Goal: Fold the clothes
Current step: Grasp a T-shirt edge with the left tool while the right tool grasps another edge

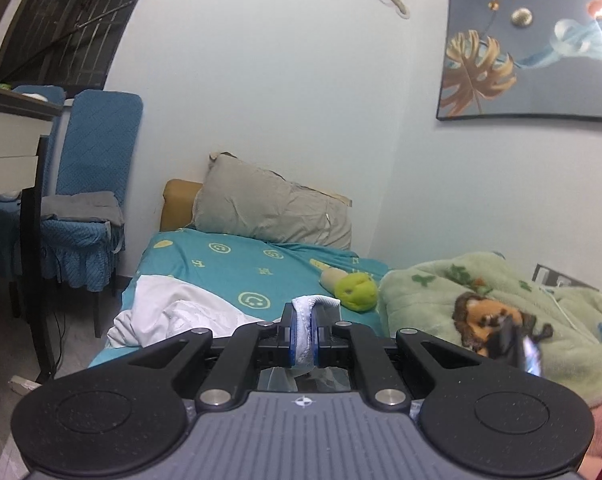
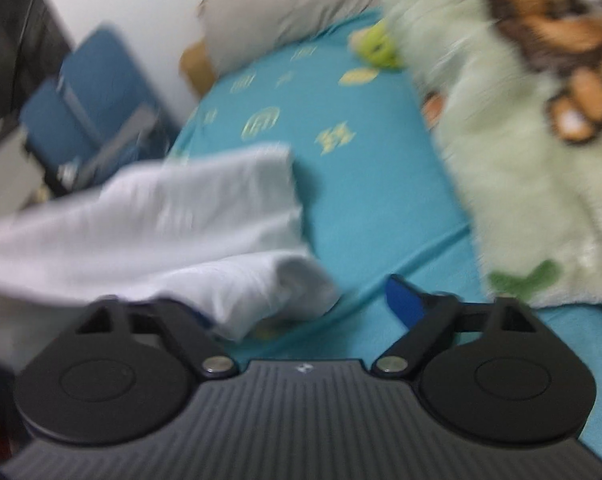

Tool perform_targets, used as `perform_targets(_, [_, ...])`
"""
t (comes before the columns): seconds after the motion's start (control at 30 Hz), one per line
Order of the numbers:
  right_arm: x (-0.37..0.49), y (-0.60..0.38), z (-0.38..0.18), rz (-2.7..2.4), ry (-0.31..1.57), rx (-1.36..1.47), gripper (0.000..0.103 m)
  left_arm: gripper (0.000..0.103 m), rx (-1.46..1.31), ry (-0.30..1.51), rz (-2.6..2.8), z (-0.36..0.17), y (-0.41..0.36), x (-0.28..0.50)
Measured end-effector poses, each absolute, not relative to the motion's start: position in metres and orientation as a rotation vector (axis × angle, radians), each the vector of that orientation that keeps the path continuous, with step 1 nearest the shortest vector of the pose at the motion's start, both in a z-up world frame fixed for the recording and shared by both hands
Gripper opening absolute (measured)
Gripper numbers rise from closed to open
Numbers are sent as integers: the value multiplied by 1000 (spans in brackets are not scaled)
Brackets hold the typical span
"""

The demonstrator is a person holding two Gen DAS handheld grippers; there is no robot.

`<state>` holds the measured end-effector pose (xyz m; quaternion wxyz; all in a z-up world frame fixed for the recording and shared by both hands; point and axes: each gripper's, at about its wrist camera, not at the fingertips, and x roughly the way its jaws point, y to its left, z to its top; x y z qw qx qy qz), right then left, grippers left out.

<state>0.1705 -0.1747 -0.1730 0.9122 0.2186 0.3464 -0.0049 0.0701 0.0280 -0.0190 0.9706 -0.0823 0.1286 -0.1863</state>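
Note:
A white garment (image 1: 173, 312) lies crumpled on the teal bed sheet (image 1: 229, 268). My left gripper (image 1: 304, 334) is shut on a bunched edge of the white garment, which pokes up between the blue pads. In the blurred right wrist view the white garment (image 2: 173, 224) hangs and folds across the left half. My right gripper (image 2: 301, 304) is open, its jaws spread wide, with the right blue pad (image 2: 405, 300) showing; a fold of the garment lies over its left finger. The right gripper also shows blurred in the left wrist view (image 1: 517, 344).
A green fleece blanket with a lion print (image 1: 501, 312) is heaped on the right of the bed. A green plush toy (image 1: 353, 286) and a grey pillow (image 1: 273, 208) lie toward the head. Blue-covered chairs (image 1: 89, 200) and a desk (image 1: 13, 132) stand left.

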Motion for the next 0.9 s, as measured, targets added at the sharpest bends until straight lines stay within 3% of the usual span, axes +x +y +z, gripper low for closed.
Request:
perform_targets(0.03, [170,-173,-173,-5,719,443,62,8,-170,264,-372,-19,29,71])
perform_targets(0.13, [164,-170,-169,-5,694,433,21,8,-165,283,-350,-21,31,74])
perform_targets(0.23, [151,-176,-152,-31,591,441,10,8,-150,322,-320,-25,32,80])
perform_targets(0.57, [138,-180,-115,63,391,461,9,12,-96,548,-263,-56,36,105])
perform_targets(0.67, [137,-176,-112,79,384,453,9,28,-57,570,-257,-62,32,108])
perform_targets(0.8, [135,-176,-110,95,376,474,9,60,7,581,-242,-69,20,115])
perform_targets(0.9, [132,-177,-108,109,361,497,9,63,55,586,-228,-78,11,122])
